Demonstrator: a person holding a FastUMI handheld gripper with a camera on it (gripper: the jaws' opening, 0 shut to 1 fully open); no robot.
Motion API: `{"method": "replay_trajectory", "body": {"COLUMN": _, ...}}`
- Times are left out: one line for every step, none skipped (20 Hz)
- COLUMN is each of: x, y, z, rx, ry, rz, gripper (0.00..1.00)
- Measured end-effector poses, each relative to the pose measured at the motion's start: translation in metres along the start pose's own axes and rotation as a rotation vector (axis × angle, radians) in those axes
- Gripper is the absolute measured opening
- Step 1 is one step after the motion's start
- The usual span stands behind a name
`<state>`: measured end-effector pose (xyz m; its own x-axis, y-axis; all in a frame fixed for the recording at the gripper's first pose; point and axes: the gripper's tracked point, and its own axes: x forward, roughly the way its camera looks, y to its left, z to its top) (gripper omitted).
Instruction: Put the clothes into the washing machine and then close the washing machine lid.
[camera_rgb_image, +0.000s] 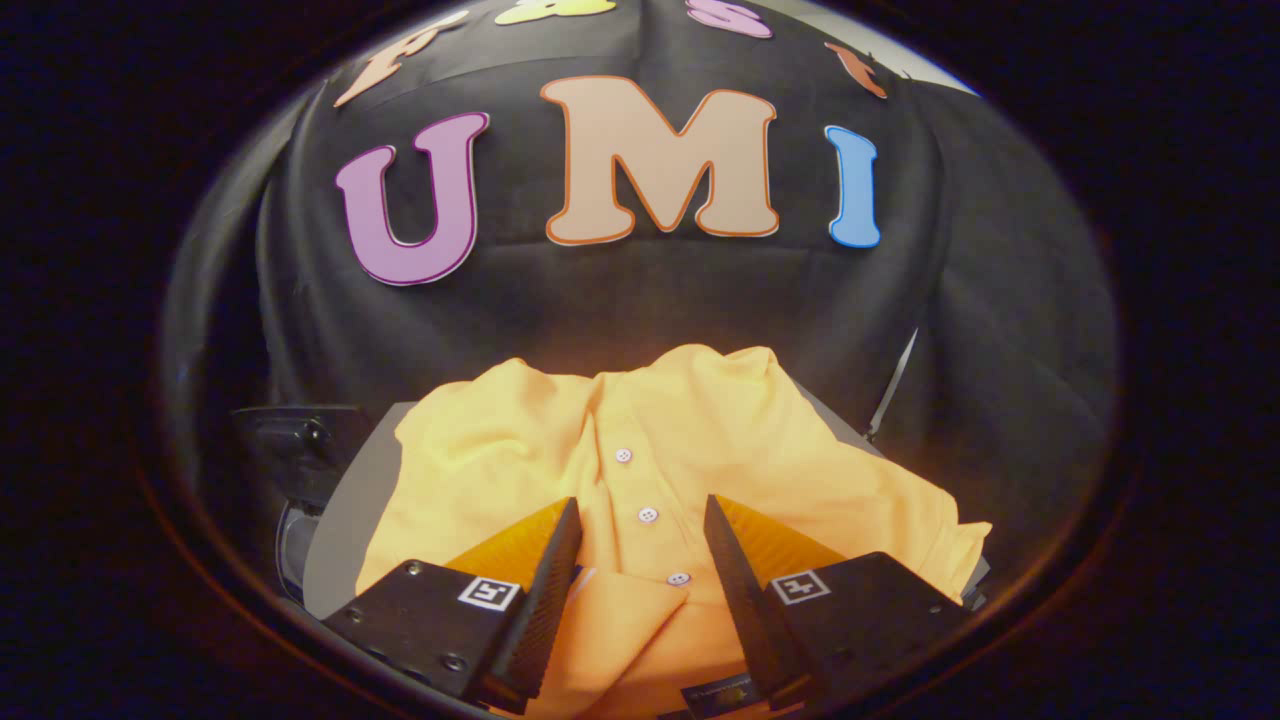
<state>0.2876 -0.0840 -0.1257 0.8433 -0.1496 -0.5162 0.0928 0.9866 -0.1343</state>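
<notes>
The gripper (642, 515) hangs low over a yellow polo shirt (660, 470), tilted down toward it, its two fingers (545, 580) spread wide with nothing clamped between them. In the gap between the fingers lies the shirt's button placket (648, 515), three small white buttons in a row running from near the fingertips away toward the collar at the far end. The shirt sits crumpled in the lower middle of the frame, its long axis running straight away from the gripper, collar end farthest off and a folded flap nearest. It rests on a pale grey surface (345, 530), which shows bare at the lower left beside the cloth and as a thin edge at the right. A dark piece of hardware (300, 440) stands at the left, just beyond that surface; what it is cannot be told. Behind everything hangs the booth's black cloth wall (640, 290), creased and draped, filling the upper frame.
</notes>
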Motion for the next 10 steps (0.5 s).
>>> {"method": "replay_trajectory", "body": {"x": -0.002, "y": 0.000, "z": -0.001, "rx": 0.010, "ry": -0.003, "rz": 0.003, "gripper": 0.55}}
{"method": "replay_trajectory", "body": {"x": -0.003, "y": 0.002, "z": -0.001, "rx": 0.029, "ry": -0.015, "rz": 0.000, "gripper": 0.42}}
{"method": "replay_trajectory", "body": {"x": -0.003, "y": 0.002, "z": -0.001, "rx": 0.042, "ry": -0.013, "rz": -0.005, "gripper": 0.30}}
{"method": "replay_trajectory", "body": {"x": -0.009, "y": 0.003, "z": -0.003, "rx": 0.058, "ry": -0.013, "rz": -0.007, "gripper": 0.21}}
{"method": "replay_trajectory", "body": {"x": -0.014, "y": 0.004, "z": -0.004, "rx": 0.076, "ry": -0.014, "rz": -0.008, "gripper": 0.11}}
{"method": "replay_trajectory", "body": {"x": -0.019, "y": 0.008, "z": -0.007, "rx": 0.097, "ry": -0.008, "rz": 0.006, "gripper": 0.09}}
{"method": "replay_trajectory", "body": {"x": -0.022, "y": 0.012, "z": -0.007, "rx": 0.122, "ry": -0.002, "rz": 0.030, "gripper": 0.04}}
{"method": "replay_trajectory", "body": {"x": -0.027, "y": 0.019, "z": -0.008, "rx": 0.141, "ry": 0.011, "rz": 0.068, "gripper": 0.04}}
{"method": "replay_trajectory", "body": {"x": -0.035, "y": 0.025, "z": -0.006, "rx": 0.160, "ry": 0.009, "rz": 0.097, "gripper": 0.02}}
{"method": "replay_trajectory", "body": {"x": -0.046, "y": 0.030, "z": 0.002, "rx": 0.185, "ry": -0.022, "rz": 0.125, "gripper": 0.02}}
